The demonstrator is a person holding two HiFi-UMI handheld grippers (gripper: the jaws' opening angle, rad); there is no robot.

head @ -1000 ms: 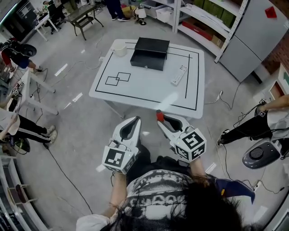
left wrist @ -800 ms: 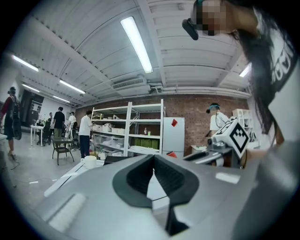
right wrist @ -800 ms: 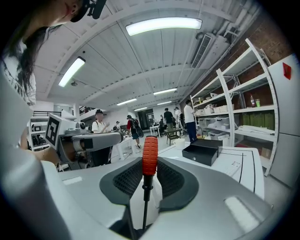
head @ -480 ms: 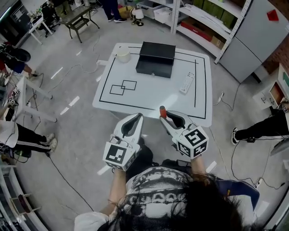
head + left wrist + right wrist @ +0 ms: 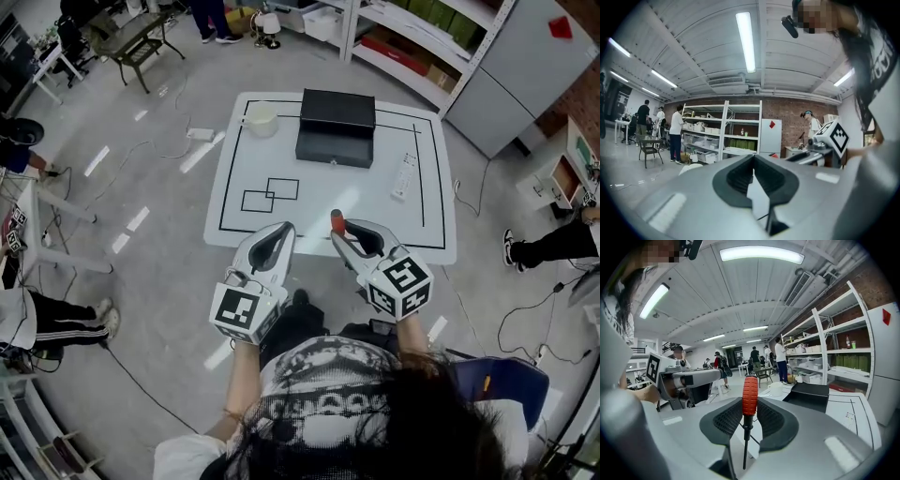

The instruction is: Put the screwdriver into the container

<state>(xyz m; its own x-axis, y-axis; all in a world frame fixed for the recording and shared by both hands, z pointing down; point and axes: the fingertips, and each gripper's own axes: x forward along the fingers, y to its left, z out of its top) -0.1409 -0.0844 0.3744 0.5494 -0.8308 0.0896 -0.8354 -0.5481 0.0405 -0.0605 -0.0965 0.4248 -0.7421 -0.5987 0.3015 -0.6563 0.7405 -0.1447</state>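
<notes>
On the table (image 5: 356, 197), the cup (image 5: 262, 118) stands left of the box (image 5: 336, 127).

Right gripper (image 5: 749, 414) – grey jaws clamped on upright orange-handled black-shafted screwdriver (image 5: 750, 394); black rectangular box (image 5: 807, 396) sat beyond on white table (image 5: 855, 416).

Grey floor (image 5: 150, 272) under a white table (image 5: 328, 202) — metal shelving (image 5: 723, 126) along a brick wall (image 5: 792, 115), tube lights (image 5: 746, 42) overhead.
</notes>
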